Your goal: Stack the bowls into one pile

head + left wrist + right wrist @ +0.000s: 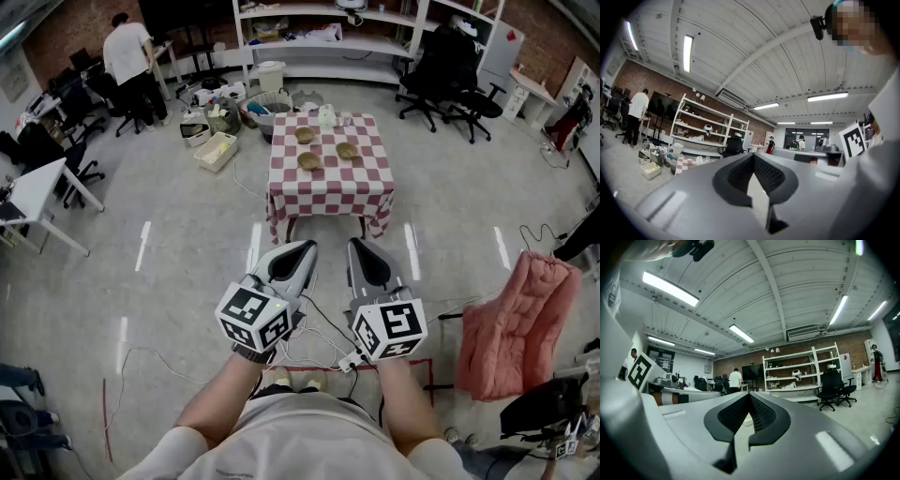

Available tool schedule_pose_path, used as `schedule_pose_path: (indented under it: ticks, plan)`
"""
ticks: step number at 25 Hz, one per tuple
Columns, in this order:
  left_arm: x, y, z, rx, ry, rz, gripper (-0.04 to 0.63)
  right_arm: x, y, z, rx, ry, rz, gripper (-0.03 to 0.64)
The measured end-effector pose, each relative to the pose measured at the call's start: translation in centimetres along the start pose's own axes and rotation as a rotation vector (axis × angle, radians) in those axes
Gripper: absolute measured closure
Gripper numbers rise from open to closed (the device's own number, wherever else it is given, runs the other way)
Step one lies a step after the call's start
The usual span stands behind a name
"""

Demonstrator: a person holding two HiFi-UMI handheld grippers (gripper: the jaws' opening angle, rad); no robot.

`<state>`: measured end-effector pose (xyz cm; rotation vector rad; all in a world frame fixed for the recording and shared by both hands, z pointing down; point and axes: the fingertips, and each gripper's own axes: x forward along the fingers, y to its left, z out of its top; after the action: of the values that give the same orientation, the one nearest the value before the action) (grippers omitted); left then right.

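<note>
Stacking not yet begun: three bowls lying apart on a checked table well ahead, with left gripper and right gripper near the body, both closed and empty.

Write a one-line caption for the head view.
Shut left hand-held gripper and shut right hand-held gripper face three unstacked brown bowls on a red-and-white checked table.

Bright, even indoor light
Strip lights glare above the right gripper; fisheye bends the edges, corners black, near body blurred.
</note>
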<state>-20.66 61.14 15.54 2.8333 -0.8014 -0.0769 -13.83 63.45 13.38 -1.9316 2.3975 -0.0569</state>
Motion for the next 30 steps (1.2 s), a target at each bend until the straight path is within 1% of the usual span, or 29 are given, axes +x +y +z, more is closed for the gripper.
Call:
schedule_pose_path:
  ticks: [9,13,17,22,25,30]
  plan:
    - [0.2,-0.7,0.1,0.003,0.000,0.005,0.589,-0.7,-0.7,0.1,0.002,0.000,-0.004,0.607]
    - [0.1,-0.9,0.0,0.014,-0.012,0.017,0.589,-1.4,-1.2,0.3,0.023,-0.020,0.015,0.607]
    - [0.5,-0.4,1.3,0.044,-0.027,0.036,0.589,-1.4,-2.3,1.4,0.037,-0.055,0.018,0.607]
    - [0.7,0.4,2.9,0.063,-0.042,0.057,0.589,-1.2,-3.0,2.1,0.035,-0.072,0.016,0.607]
    - [1.5,1.0,3.3,0.084,-0.058,0.060,0.589,-0.8,-4.3,1.8,0.048,-0.081,-0.001,0.607]
    - [3.2,2.5,2.9,0.067,-0.062,0.060,0.589,0.9,-6.3,0.5,0.081,-0.066,-0.036,0.607]
